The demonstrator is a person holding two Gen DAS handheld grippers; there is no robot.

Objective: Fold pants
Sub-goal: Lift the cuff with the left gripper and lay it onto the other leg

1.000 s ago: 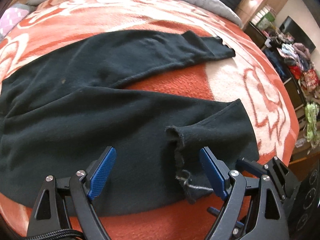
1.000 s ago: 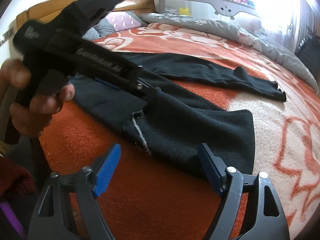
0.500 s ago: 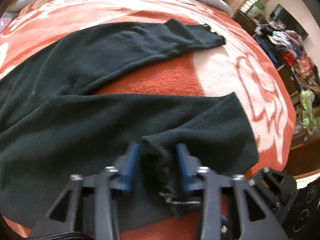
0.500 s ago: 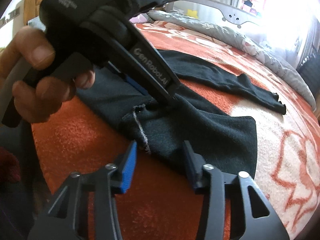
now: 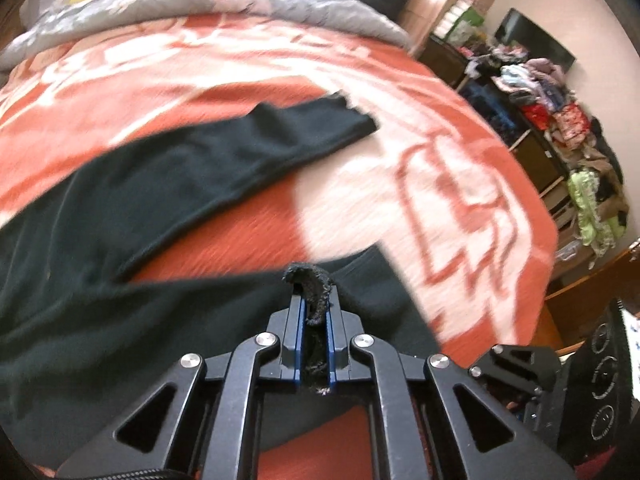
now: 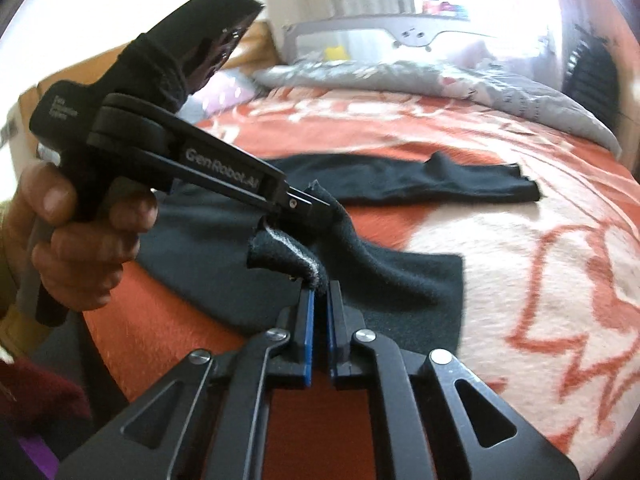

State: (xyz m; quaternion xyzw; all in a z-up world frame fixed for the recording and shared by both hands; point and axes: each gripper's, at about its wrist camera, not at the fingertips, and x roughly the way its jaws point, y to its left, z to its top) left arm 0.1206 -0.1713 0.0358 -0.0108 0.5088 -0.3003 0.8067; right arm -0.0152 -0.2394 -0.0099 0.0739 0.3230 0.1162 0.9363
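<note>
Two hand-held grippers are each clamped on the same garment, a pair of dark, near-black fleece pants [image 5: 168, 184] spread across a bed covered by an orange blanket with a cream floral pattern [image 5: 400, 184]. The left gripper [image 5: 315, 312] has its blue-padded fingers [image 5: 301, 320] pressed together on a raised tuft of frayed hem at the near leg's end, the cloth standing up between them. The right gripper [image 6: 318, 300] likewise has its jaws drawn together on a rolled edge of the same near leg, where a pale line of stitching shows. In the right wrist view, the left gripper [image 6: 308, 204] enters from the left, held by a bare hand [image 6: 80, 240], and pinches the cloth just beyond the right gripper's hold; the fabric between the two holds is lifted off the blanket in a ridge. The far leg [image 6: 420, 184] lies flat and extended on the blanket, apart from the near leg, with orange blanket showing between them. A grey quilted cover [image 5: 240, 4] lies bunched along the far side of the bed. Shelves piled with mixed coloured clothing [image 5: 560, 136] stand beyond the bed on the right of the left wrist view.
</note>
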